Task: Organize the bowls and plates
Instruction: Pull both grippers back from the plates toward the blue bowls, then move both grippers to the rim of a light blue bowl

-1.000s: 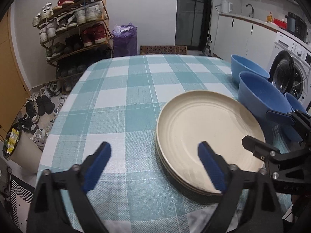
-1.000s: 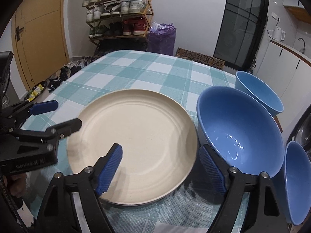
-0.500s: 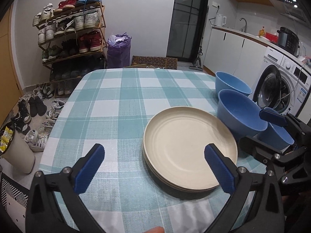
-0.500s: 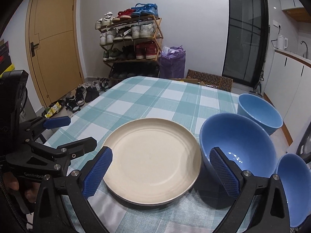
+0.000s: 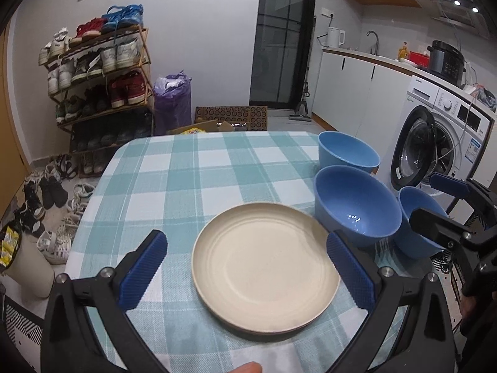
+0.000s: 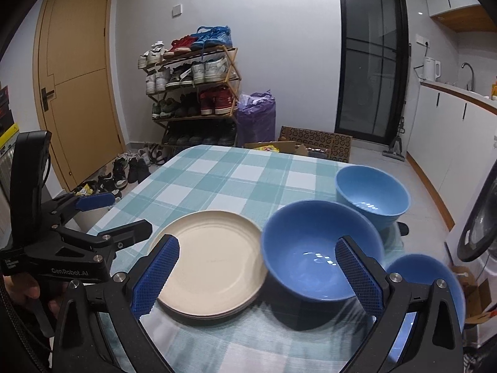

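Above stacked plates [image 5: 264,275]: both grippers wide, empty

— What stands at the back, upper left of the left wrist view?

— A shoe rack [image 5: 99,90] packed with trainers, blue ones on top. More shoes [image 5: 46,199] lie on the floor at the left edge. Just right of the rack sits a purple bag [image 5: 172,101].

— And on the right?

— A washing machine [image 5: 444,143], door ajar, under a white counter with a kettle [image 5: 335,37] and a dark cooker [image 5: 445,59].

— Anything else in the right wrist view?

— A yellow door [image 6: 77,87] at left, a dark glass door [image 6: 372,59] at upper right, and the checked tablecloth [image 6: 217,180] in the middle.
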The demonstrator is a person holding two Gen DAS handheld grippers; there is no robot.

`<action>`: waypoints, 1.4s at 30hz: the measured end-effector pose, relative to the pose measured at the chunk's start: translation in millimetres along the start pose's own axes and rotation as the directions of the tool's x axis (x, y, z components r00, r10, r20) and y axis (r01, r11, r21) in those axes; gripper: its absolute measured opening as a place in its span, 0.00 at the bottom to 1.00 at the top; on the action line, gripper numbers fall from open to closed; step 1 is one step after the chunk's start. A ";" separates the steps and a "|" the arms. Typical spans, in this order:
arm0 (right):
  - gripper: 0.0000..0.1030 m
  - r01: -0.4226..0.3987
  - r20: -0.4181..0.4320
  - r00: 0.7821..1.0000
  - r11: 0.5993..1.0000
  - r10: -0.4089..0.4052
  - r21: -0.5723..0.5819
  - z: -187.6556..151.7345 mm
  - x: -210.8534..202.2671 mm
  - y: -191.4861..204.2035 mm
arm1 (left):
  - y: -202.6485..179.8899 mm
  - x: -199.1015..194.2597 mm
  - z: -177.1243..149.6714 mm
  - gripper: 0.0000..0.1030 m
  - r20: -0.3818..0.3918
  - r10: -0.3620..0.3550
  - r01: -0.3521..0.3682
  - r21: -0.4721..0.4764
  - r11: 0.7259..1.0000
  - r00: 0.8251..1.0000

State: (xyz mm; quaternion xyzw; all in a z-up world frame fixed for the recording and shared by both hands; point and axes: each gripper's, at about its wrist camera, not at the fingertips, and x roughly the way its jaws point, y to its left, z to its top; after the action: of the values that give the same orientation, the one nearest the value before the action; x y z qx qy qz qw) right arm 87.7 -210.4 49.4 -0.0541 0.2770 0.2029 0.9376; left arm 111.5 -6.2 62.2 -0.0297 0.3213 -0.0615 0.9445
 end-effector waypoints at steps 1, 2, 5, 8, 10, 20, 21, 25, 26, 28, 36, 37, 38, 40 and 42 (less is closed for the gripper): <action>0.99 0.005 0.002 1.000 1.000 -0.005 0.010 1.8 -3.8 -6.5 | -4.3 0.0 4.3 1.00 0.004 -0.004 0.004 0.008 1.000 1.000; 0.99 0.009 0.000 1.000 1.000 -0.009 0.020 4.6 -5.0 -12.6 | -10.0 0.6 9.7 1.00 0.009 -0.009 0.009 0.016 1.000 1.000; 0.99 0.023 0.001 1.000 0.998 -0.023 0.057 11.7 -14.2 -34.9 | -22.0 4.6 22.7 1.00 0.004 -0.023 0.023 0.031 0.999 1.000; 0.99 0.043 0.002 0.999 0.995 -0.043 0.086 18.6 -21.2 -54.8 | -34.4 9.1 34.8 1.00 0.010 -0.038 0.037 0.052 0.998 0.999; 0.99 0.058 0.005 0.998 0.994 -0.058 0.097 23.2 -25.6 -66.7 | -41.5 12.1 41.2 1.00 0.016 -0.047 0.046 0.063 0.997 0.999; 0.99 0.108 0.002 0.994 0.985 -0.110 0.137 39.4 -38.7 -121.2 | -58.5 37.7 69.7 1.00 0.003 -0.064 0.064 0.071 0.995 0.998; 0.99 0.111 0.000 0.994 0.984 -0.112 0.138 40.4 -38.0 -125.1 | -59.7 41.0 72.4 1.00 0.000 -0.065 0.065 0.072 0.995 0.998; 0.99 0.126 -0.010 0.992 0.981 -0.126 0.148 44.0 -33.2 -140.3 | -63.4 54.5 80.2 1.00 -0.009 -0.077 0.077 0.075 0.994 0.997; 0.99 0.132 -0.014 0.991 0.979 -0.131 0.155 45.0 -32.1 -145.8 | -64.9 58.4 82.3 1.00 -0.014 -0.081 0.082 0.076 0.994 0.997; 0.99 0.138 -0.019 0.990 0.976 -0.137 0.168 48.0 -28.9 -152.4 | -68.4 65.7 86.7 1.00 -0.020 -0.084 0.086 0.079 0.993 0.996; 0.99 0.157 -0.021 0.987 0.967 -0.156 0.202 65.3 -18.9 -180.8 | -85.1 89.8 108.1 1.00 -0.025 -0.105 0.107 0.104 0.989 0.994; 0.99 0.153 -0.022 0.988 0.965 -0.152 0.211 66.2 -17.7 -184.6 | -86.9 92.2 111.0 1.00 -0.024 -0.105 0.107 0.107 0.988 0.994; 0.99 0.151 -0.026 0.988 0.963 -0.149 0.223 68.3 -15.6 -189.7 | -88.9 95.4 114.7 1.00 -0.022 -0.107 0.109 0.110 0.988 0.994; 0.99 0.153 -0.028 0.988 0.959 -0.151 0.240 73.3 -11.0 -198.1 | -91.5 99.8 119.6 1.00 -0.022 -0.109 0.111 0.116 0.987 0.994; 0.99 0.160 -0.040 0.987 0.955 -0.155 0.249 76.7 -5.0 -206.7 | -93.2 105.9 124.4 1.00 -0.027 -0.109 0.111 0.117 0.987 0.994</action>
State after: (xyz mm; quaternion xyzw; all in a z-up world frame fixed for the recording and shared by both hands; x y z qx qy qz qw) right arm 206.9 -384.2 114.3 0.0412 0.3049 0.0902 0.9472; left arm 261.6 -110.7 105.7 0.0095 0.3244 -0.1328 0.9365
